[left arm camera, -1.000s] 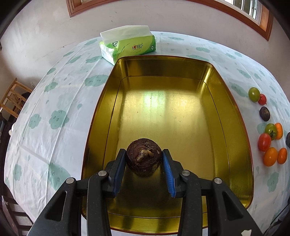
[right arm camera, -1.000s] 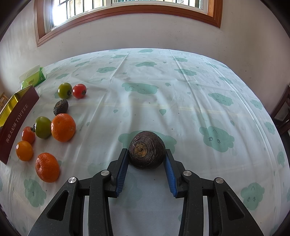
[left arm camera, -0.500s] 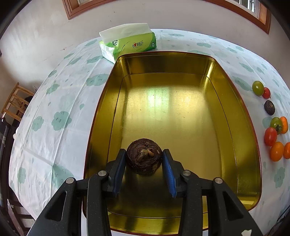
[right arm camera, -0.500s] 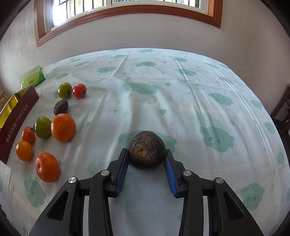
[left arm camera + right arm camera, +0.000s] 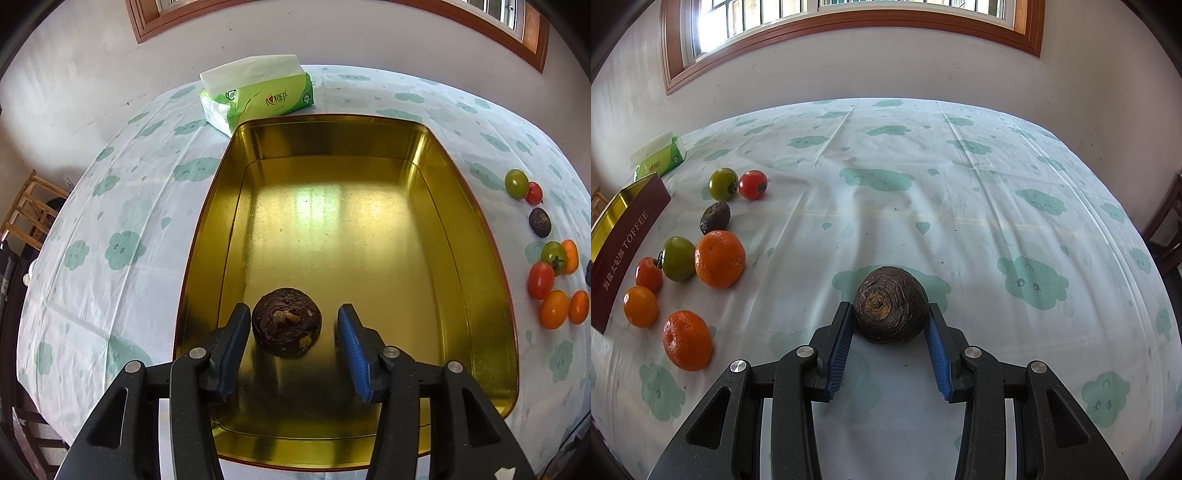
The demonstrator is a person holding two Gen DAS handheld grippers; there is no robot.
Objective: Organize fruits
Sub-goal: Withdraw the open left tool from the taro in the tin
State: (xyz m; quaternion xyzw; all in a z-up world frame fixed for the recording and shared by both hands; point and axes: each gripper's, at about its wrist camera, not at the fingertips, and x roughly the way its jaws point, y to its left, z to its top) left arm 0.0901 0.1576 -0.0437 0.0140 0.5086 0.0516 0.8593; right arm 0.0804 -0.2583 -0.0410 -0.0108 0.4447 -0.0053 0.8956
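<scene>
Worktop (image 5: 960, 177) covered by a cloud-printed cloth. Directly on it are seen: a gold tin (image 5: 476, 236), a tissue pack (image 5: 258, 96) beyond its far edge, and tomatoes (image 5: 752, 184) and oranges (image 5: 719, 258) grouped beside the tin's right wall.

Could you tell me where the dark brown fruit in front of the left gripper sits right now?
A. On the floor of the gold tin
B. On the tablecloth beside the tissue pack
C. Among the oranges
A: the dark brown fruit rests on the gold tin floor, between the left gripper's parted fingers.

Home dining room: cloud-print tablecloth (image 5: 960, 192), tissue pack (image 5: 258, 94), wooden chair (image 5: 27, 206), wood-framed window (image 5: 849, 22).
</scene>
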